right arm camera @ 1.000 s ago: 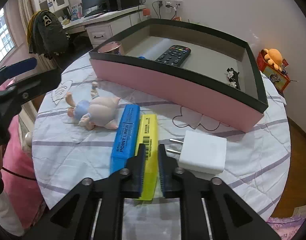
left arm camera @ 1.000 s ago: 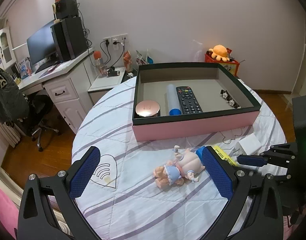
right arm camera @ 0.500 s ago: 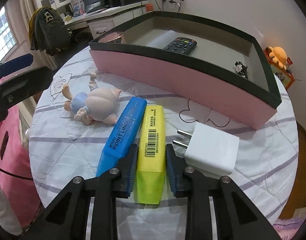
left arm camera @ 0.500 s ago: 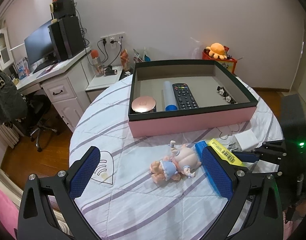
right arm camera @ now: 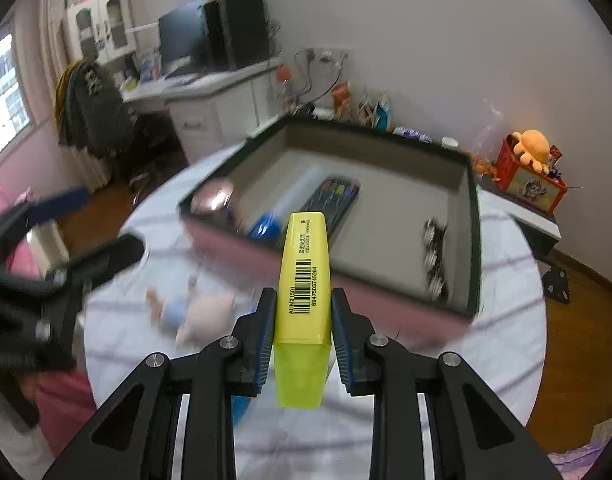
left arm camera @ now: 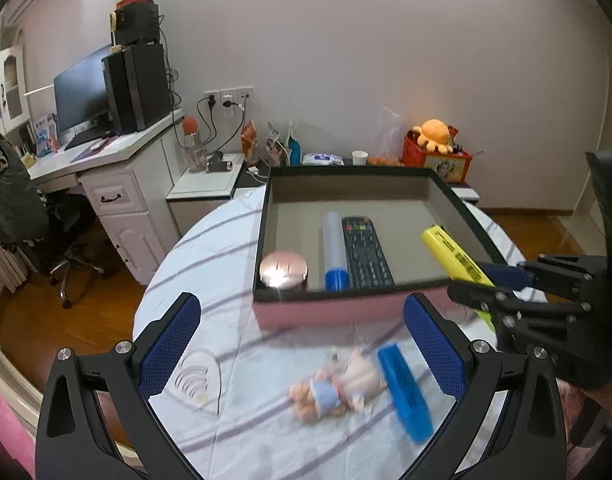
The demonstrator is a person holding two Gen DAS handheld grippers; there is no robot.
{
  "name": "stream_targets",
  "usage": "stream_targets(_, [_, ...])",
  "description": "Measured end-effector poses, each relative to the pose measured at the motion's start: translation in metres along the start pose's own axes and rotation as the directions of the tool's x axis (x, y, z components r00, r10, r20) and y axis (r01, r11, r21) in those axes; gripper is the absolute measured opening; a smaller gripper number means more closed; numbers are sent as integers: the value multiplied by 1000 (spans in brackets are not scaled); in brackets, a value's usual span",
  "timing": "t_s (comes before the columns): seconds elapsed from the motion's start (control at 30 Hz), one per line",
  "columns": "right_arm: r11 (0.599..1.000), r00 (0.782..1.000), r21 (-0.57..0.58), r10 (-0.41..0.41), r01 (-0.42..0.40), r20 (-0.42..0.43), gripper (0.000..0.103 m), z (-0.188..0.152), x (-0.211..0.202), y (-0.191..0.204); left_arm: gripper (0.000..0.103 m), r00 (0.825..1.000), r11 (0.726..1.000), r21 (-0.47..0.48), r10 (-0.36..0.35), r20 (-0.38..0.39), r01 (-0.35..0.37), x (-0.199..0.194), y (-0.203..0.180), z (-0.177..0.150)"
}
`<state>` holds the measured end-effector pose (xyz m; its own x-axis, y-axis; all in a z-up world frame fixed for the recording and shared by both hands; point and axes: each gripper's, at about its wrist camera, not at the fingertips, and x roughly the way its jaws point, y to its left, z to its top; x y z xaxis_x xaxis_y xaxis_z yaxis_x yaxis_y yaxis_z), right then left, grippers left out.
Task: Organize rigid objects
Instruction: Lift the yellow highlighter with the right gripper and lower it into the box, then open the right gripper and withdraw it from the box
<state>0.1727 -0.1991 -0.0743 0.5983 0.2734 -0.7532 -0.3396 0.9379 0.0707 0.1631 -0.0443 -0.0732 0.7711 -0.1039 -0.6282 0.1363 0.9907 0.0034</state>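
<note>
Looking through the left wrist camera, we count two blue-padded fingers on the left gripper, spread wide with nothing between them. Below them, on the round table, lie one doll and one blue highlighter, just beside each other at about five o'clock. At twelve o'clock sits one pink box with a dark rim. Inside it we count one round compact at the near left corner, one blue-capped tube and one remote side by side. At three o'clock the right gripper comes in, clamped on one yellow highlighter raised in front of the box's right rim.

Through the right wrist camera, we see the right gripper closed snugly on that yellow highlighter, one pad pressing each long side, barcode facing up, its tip pointing to twelve o'clock at the box. Inside we again count one compact, one tube, one remote, plus dark small items along the right wall, too blurred to count. At nine o'clock is the left gripper, open; the doll lies at seven o'clock.
</note>
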Motion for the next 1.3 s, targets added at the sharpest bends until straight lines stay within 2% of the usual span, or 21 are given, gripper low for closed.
stream_targets(0.17, [996,1000,82,-19,18,3,27,34,30,-21,103,1000,1000,-9,11,-14,-11,24,1,17])
stream_targets(0.3, [989,999,145,-31,37,-40,27,50,68,-35,103,999,1000,-12,5,-34,-5,44,6,25])
stream_targets(0.47, [976,993,212,-16,40,-114,27,53,109,-51,103,998,1000,-5,21,-55,-21,62,13,25])
stream_targets(0.63, [972,985,224,-38,76,-168,27,47,125,-55,103,997,1000,-9,2,-76,-3,75,16,25])
stream_targets(0.87, [973,979,216,-34,78,-199,28,40,121,-50,103,997,1000,-8,-5,-82,4,70,13,21])
stream_targets(1.07, [976,990,199,-66,89,-123,28,38,85,-49,103,999,1000,-21,0,-51,-1,43,10,18])
stream_targets(1.1, [977,992,197,-66,86,-108,32,37,77,-49,103,999,1000,-20,0,-47,-1,39,9,18])
stream_targets(1.2, [981,996,171,-82,88,-45,56,33,44,-45,103,1000,1000,-18,-4,-23,3,22,1,15])
stream_targets(1.3, [986,996,143,-87,85,9,62,24,13,-38,103,1000,1000,-10,-21,-2,20,4,-7,11])
